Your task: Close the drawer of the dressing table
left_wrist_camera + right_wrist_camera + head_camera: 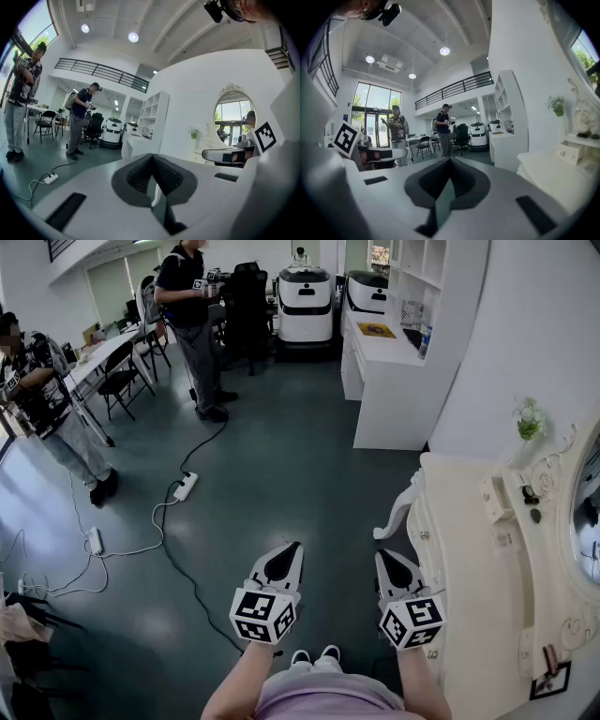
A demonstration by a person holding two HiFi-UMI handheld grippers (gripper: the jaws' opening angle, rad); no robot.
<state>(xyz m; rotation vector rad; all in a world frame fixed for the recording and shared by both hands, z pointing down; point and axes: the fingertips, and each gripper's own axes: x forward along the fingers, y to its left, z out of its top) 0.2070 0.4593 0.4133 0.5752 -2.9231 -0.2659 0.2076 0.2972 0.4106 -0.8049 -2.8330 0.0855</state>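
The white dressing table (469, 521) stands at the right of the head view, with an oval mirror (589, 521) behind it. Its drawer fronts (427, 549) with small knobs face left toward me; I cannot tell whether any drawer stands out. My left gripper (293, 547) and right gripper (382, 556) hang side by side over the floor, left of the table front, touching nothing. Both are shut and empty. In the left gripper view the shut gripper (152, 157) points toward the mirror (234, 112). The right gripper (450, 160) has the table top (555, 173) at its right.
A black cable (183, 568) and white power strips (185, 487) lie on the floor to the left. A white desk with shelves (389, 381) stands ahead. Two people (192, 324) stand further off among chairs. A small plant (530, 418) sits on the dressing table.
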